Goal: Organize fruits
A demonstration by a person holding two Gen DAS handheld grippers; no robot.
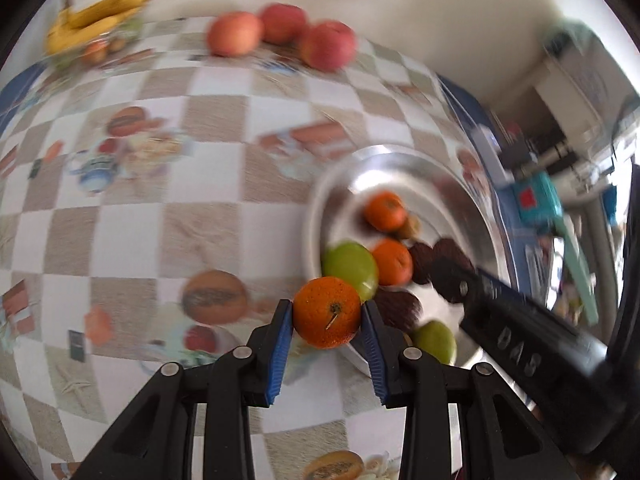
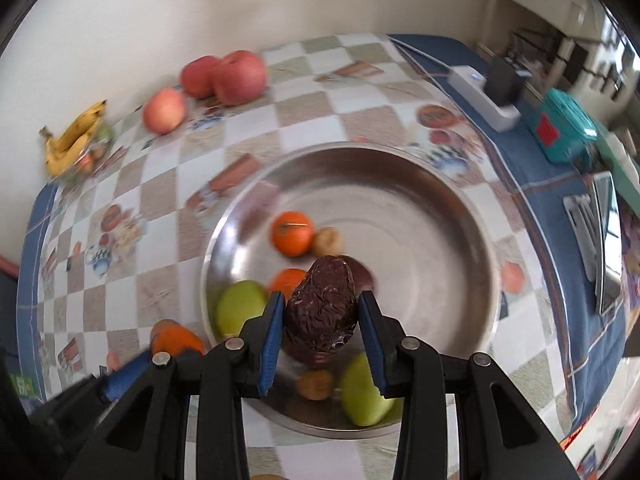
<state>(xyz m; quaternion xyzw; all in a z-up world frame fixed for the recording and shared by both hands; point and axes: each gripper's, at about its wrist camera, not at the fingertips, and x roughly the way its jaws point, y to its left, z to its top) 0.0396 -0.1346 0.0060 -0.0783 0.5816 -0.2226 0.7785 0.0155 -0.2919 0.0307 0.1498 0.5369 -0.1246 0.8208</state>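
- The left gripper [image 1: 327, 314] is clamped on an orange mandarin [image 1: 327, 312], held above the checkered tablecloth [image 1: 208, 184] just beside the rim of the steel bowl [image 1: 472, 200].
- The right gripper [image 2: 320, 320] grips a wrinkled dark-brown date [image 2: 322, 306] over the steel bowl's [image 2: 420, 216] inside.
- In the bowl lie two more mandarins [image 2: 292, 233], green fruits [image 2: 240, 306] and small brownish fruits [image 2: 327, 241].
- Far back near the wall sit three red apples [image 2: 239, 77] and a banana bunch [image 2: 74, 136].
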